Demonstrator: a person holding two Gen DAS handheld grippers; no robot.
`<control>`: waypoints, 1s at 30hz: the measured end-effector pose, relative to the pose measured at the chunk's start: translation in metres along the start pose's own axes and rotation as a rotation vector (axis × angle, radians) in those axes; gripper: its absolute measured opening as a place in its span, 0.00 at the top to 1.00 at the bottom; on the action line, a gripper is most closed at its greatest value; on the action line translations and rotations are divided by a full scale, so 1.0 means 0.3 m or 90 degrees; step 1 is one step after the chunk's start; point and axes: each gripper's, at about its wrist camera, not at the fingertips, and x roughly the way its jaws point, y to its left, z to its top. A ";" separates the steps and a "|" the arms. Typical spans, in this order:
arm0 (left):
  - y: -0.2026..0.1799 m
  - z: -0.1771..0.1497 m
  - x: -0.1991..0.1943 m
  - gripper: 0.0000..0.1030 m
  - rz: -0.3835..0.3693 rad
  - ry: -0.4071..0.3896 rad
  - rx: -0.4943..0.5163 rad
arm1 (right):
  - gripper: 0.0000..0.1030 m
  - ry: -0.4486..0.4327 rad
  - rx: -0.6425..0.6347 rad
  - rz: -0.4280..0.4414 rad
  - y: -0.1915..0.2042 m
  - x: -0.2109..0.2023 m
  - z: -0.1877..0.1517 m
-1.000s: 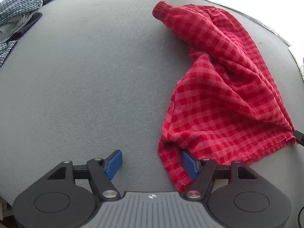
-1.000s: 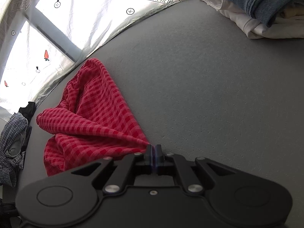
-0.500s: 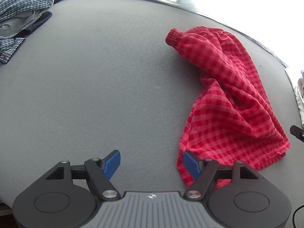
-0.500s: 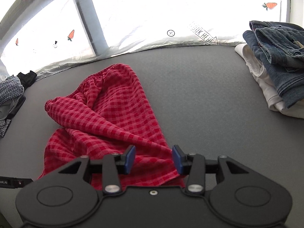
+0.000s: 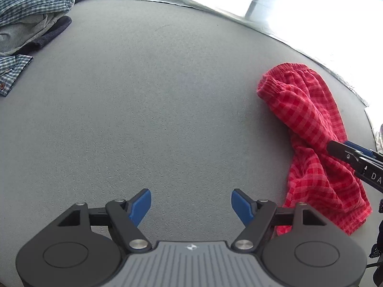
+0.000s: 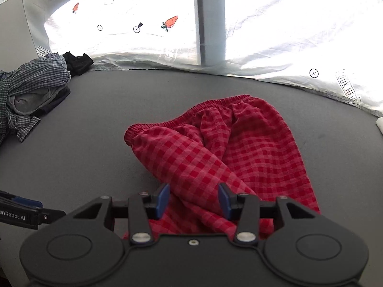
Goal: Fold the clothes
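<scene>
Red checked shorts (image 6: 229,148) lie rumpled and loosely folded on the grey table, waistband toward the window. My right gripper (image 6: 194,197) hovers over their near part, its jaws opening; a fold of cloth lies below and between the blue pads (image 6: 162,198), which do not press on it. In the left wrist view the shorts (image 5: 311,129) lie at the right, with the right gripper's fingers (image 5: 354,154) over them. My left gripper (image 5: 191,204) stands open over bare grey table, left of the shorts, nothing between its pads.
A heap of blue-checked and dark clothes (image 6: 31,91) lies at the table's far left, also seen as a heap of clothes (image 5: 31,16) in the left wrist view. A white printed sheet (image 6: 275,38) hangs behind the table's back edge. The left gripper's tip (image 6: 21,209) shows at the left.
My right gripper let go of the shorts' corner, opened, rolled level and moved over the shorts. My left gripper slid left off the shorts' hem onto bare table, staying open.
</scene>
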 end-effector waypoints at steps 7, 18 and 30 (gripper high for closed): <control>0.047 0.006 0.051 0.27 -0.019 0.026 -0.003 | 0.43 0.001 -0.131 -0.033 0.144 0.083 0.048; 0.077 0.024 0.073 0.24 -0.024 0.029 -0.038 | 0.89 0.020 -0.205 -0.023 0.157 0.168 0.104; -0.061 0.085 0.106 0.24 -0.032 0.016 -0.048 | 0.96 -0.043 0.180 0.160 -0.261 0.088 0.242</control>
